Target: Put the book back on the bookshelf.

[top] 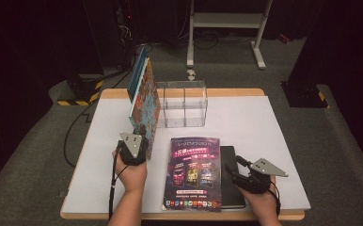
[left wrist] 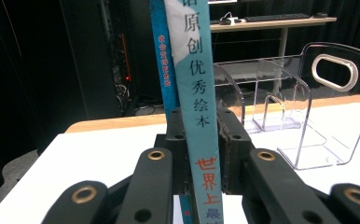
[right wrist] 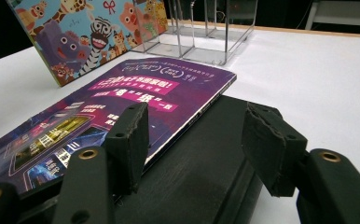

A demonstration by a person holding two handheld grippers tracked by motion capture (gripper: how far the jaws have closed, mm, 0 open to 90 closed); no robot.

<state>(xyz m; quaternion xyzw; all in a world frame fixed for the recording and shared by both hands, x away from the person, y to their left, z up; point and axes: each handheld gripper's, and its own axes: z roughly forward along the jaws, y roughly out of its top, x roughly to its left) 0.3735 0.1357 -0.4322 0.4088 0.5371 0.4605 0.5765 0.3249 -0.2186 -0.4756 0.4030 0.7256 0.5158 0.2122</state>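
The purple magazine hides most of the black book beneath it. The picture book's spine runs off the left gripper view's top and bottom edges.

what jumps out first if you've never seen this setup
The eye goes first to the picture book standing upright at the table's left, its spine clamped between the jaws of the left gripper. Next comes the purple magazine lying flat near the front edge, partly over a black notebook, with the right gripper hovering open above the two. Behind them stands a clear plastic file holder, empty.
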